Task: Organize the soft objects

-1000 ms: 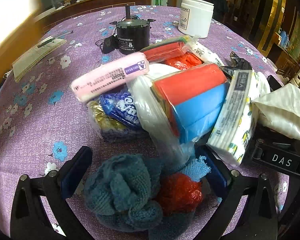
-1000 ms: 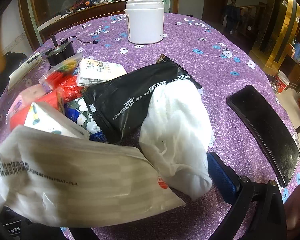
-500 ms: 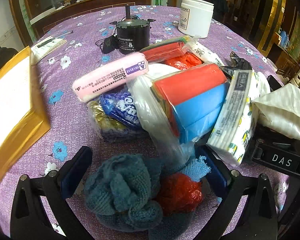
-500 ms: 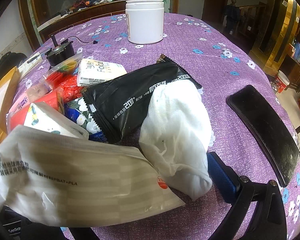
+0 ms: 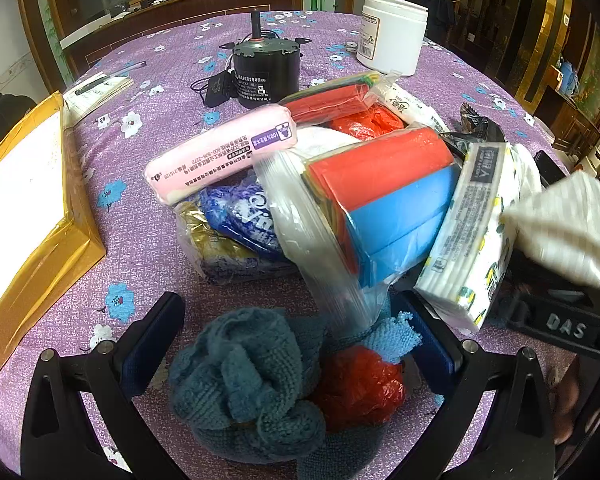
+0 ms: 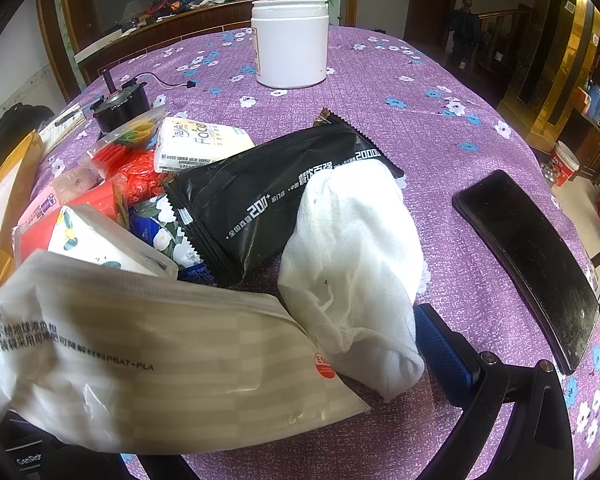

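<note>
A heap of soft packs lies on the purple flowered tablecloth (image 5: 148,152). It holds a pink roll (image 5: 220,152), a bagged red and blue pack (image 5: 392,200), a tissue pack (image 5: 472,240), a black pouch (image 6: 268,196) and a white cloth (image 6: 352,248). My left gripper (image 5: 288,308) is open. A teal knitted cloth (image 5: 240,380) and a crumpled red plastic bag (image 5: 360,384) lie between its fingers. My right gripper (image 6: 288,320) is open too. A white striped bag (image 6: 160,360) lies across it and hides its left finger.
A yellow-taped cardboard box (image 5: 28,216) sits at the left table edge. Behind the heap stand a black motor (image 5: 266,76) and a white jar (image 6: 290,40). A black phone (image 6: 528,256) lies to the right, papers (image 5: 100,88) far left.
The yellow-taped box came in from the left and now rests on the table. A hand at the lower right of the right wrist view has gone. Both grippers stayed still.
</note>
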The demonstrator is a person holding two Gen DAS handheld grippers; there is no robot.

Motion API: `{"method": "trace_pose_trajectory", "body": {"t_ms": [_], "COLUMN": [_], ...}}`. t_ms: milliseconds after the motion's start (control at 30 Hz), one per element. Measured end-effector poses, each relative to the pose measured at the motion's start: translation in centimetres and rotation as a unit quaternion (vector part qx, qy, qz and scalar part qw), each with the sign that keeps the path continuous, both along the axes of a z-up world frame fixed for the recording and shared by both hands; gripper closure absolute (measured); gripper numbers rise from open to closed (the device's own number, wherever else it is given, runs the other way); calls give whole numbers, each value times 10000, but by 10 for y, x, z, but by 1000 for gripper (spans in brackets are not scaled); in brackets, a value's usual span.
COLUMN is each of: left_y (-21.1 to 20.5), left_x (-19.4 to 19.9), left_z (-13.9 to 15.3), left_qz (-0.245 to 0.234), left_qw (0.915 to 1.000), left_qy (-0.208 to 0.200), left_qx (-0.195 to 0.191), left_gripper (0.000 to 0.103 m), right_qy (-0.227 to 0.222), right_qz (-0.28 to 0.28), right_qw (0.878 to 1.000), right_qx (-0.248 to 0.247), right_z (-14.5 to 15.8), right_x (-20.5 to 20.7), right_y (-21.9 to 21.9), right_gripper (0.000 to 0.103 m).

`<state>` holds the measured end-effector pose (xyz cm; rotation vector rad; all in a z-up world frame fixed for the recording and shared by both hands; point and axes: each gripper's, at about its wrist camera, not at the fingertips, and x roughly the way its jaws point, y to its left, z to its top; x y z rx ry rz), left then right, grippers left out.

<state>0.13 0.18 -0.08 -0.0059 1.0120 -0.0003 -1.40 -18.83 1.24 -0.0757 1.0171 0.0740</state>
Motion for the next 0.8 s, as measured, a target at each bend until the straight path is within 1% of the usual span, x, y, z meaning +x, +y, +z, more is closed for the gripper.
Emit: {"method": "trace_pose_trajectory", "body": {"t_ms": [100, 233, 300, 367, 500, 633, 733, 800], "left_y": [0, 0, 0, 1, 0, -2, 3, 8], "left_x": [0, 0, 2, 3, 4, 3, 0, -5], "left_z": [0, 0, 0, 0, 1, 1, 2, 6], "left_qz": [2, -1, 5, 13, 11, -34, -51, -39], "left_qw": [10000, 10000, 10000, 10000, 10000, 10000, 10000, 9999], "left_qy": [0, 0, 6, 6, 10, 29, 79, 2], "left_qx": [-1, 18, 21, 12, 0, 30, -22, -108], "left_gripper": [0, 0, 0, 0, 0, 0, 0, 0], "right_qy": [280, 180, 213, 133, -51, -159, -224, -242], "right_qz": [428, 825, 997, 1129, 1360, 1699, 1919, 2084], "right_qw": [9987, 9964, 9947, 9932, 9906, 9853, 9811, 9777], "right_qx": [13, 31, 149, 242, 107, -54, -80, 26], "right_z": [1, 9, 11, 15, 27, 35, 41, 45], "right_x": [4, -16, -26, -33, -46, -59, -71, -78], "right_y": [-6, -4, -4, -3, 2, 6, 4, 1], "right_gripper": [0, 0, 2, 2, 2, 2, 2, 2]}}
